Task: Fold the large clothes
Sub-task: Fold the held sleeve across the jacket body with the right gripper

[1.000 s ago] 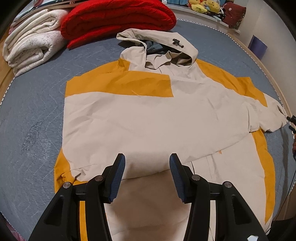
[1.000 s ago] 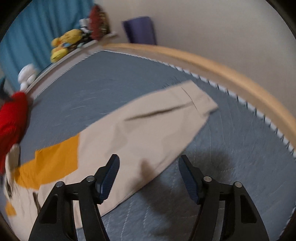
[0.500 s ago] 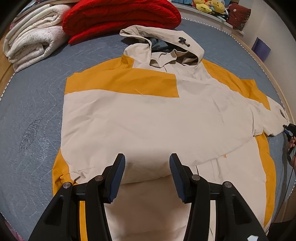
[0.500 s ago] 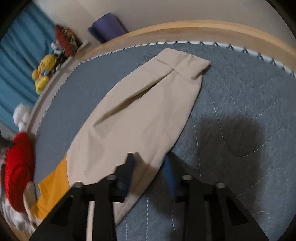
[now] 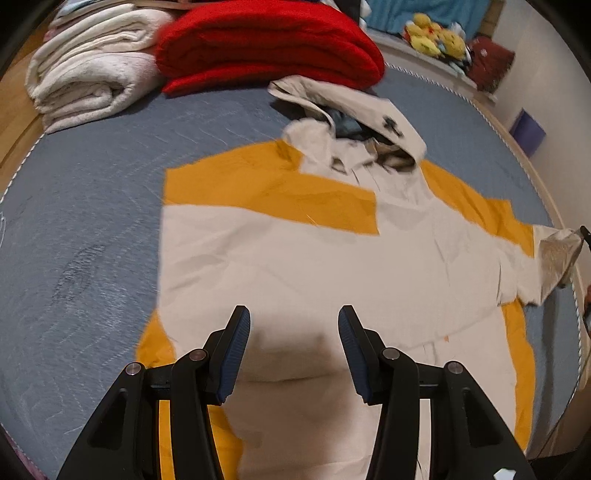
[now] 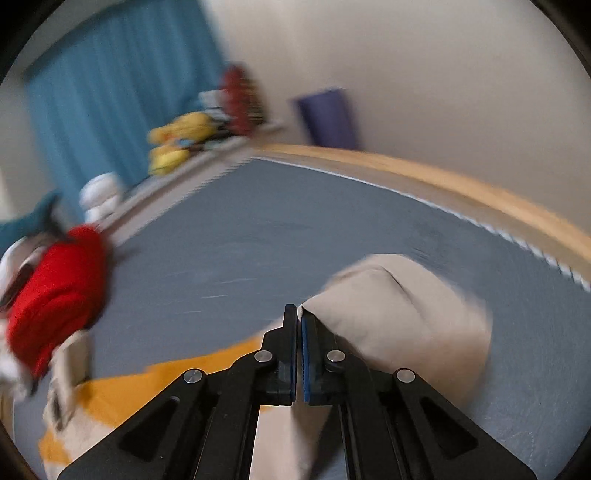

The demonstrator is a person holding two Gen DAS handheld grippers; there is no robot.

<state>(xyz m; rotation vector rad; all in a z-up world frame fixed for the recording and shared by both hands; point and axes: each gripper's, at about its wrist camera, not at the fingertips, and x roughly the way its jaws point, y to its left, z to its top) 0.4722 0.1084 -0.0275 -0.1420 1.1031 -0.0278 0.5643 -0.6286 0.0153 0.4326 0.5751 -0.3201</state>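
Note:
A beige and orange hooded jacket (image 5: 295,258) lies spread on the grey mattress (image 5: 92,221), hood toward the far side, one sleeve folded across its body. My left gripper (image 5: 293,332) is open and hovers over the jacket's lower middle. My right gripper (image 6: 298,317) is shut on the beige sleeve (image 6: 399,314) near its cuff and holds it raised off the mattress (image 6: 258,251). The lifted sleeve end also shows at the right edge of the left wrist view (image 5: 557,254).
A red folded blanket (image 5: 269,44) and a white folded blanket (image 5: 88,66) lie beyond the hood. Plush toys (image 5: 436,29) sit on a ledge. A wooden bed frame (image 6: 461,184) and wall run along the right side.
My right gripper closed on the sleeve and lifted it off the mattress. My left gripper stayed open and moved slightly lower over the jacket.

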